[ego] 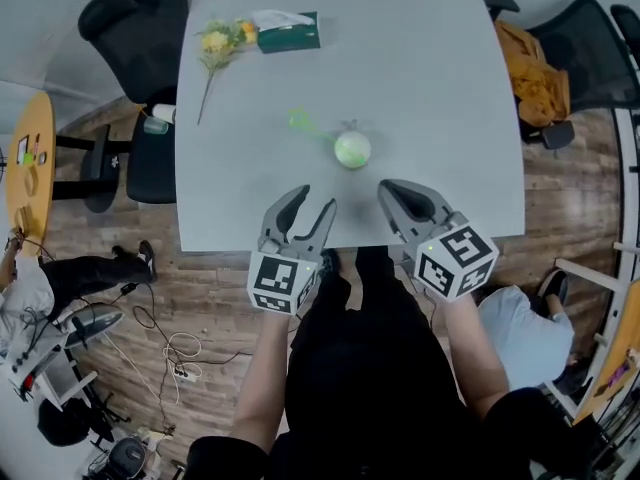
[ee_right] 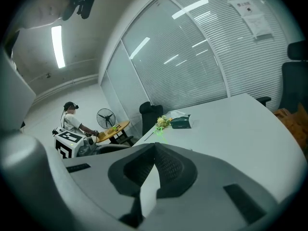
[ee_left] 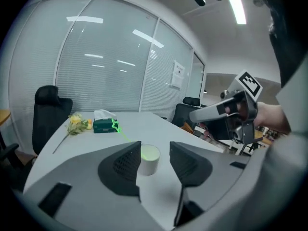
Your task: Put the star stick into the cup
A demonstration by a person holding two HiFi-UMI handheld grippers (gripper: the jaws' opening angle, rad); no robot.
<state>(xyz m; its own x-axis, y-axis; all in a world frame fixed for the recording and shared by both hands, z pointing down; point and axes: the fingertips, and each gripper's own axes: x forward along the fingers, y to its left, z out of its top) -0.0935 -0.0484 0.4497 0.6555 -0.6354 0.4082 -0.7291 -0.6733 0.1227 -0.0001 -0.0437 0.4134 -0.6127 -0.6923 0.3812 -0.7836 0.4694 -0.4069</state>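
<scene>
Plainly star stick inside cup

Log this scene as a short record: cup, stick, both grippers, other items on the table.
cup: white round cup, upright on pale grey table
stick: green star stick, lower end in the cup, leaning out toward the far left
left gripper: jaws open, nothing held, cup ahead of them
right gripper: jaws shut, nothing held
far end of table: yellow flower, green tissue box
</scene>
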